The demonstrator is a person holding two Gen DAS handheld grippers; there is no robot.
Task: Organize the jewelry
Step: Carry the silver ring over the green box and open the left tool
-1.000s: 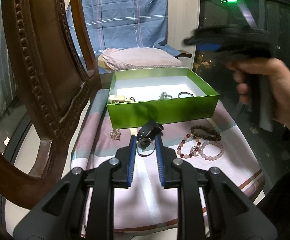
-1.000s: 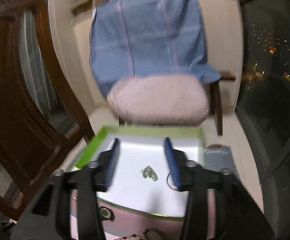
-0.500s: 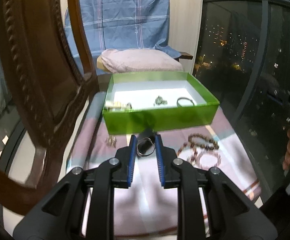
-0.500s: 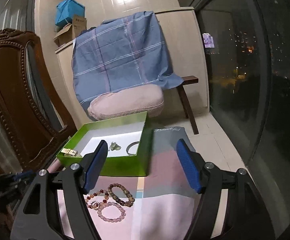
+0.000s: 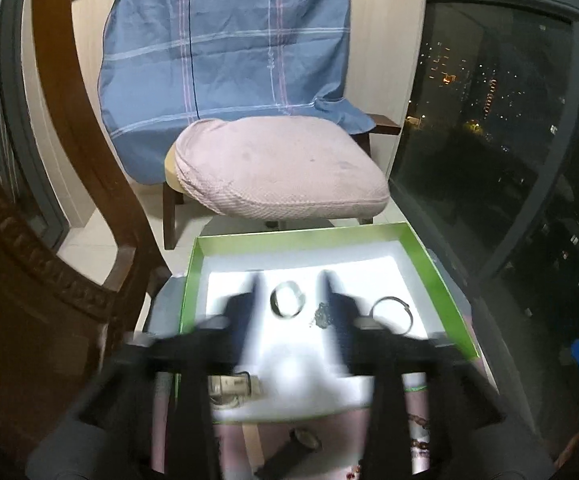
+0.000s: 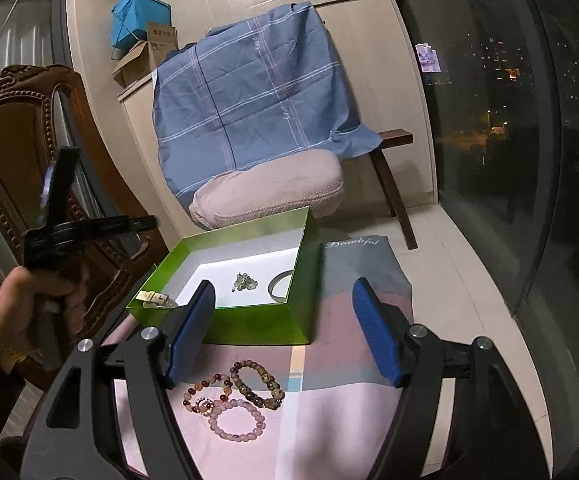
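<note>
The left gripper [image 5: 289,300] hangs over the green box [image 5: 429,252], its jaws just parted, with a ring [image 5: 287,300] lying loose between them on the white floor (motion blur hides any contact). The right gripper [image 6: 283,332] stands wide and empty; the bead bracelets [image 6: 233,396] lie on the cloth just below and ahead of it, nearer this hand, box beyond.
</note>
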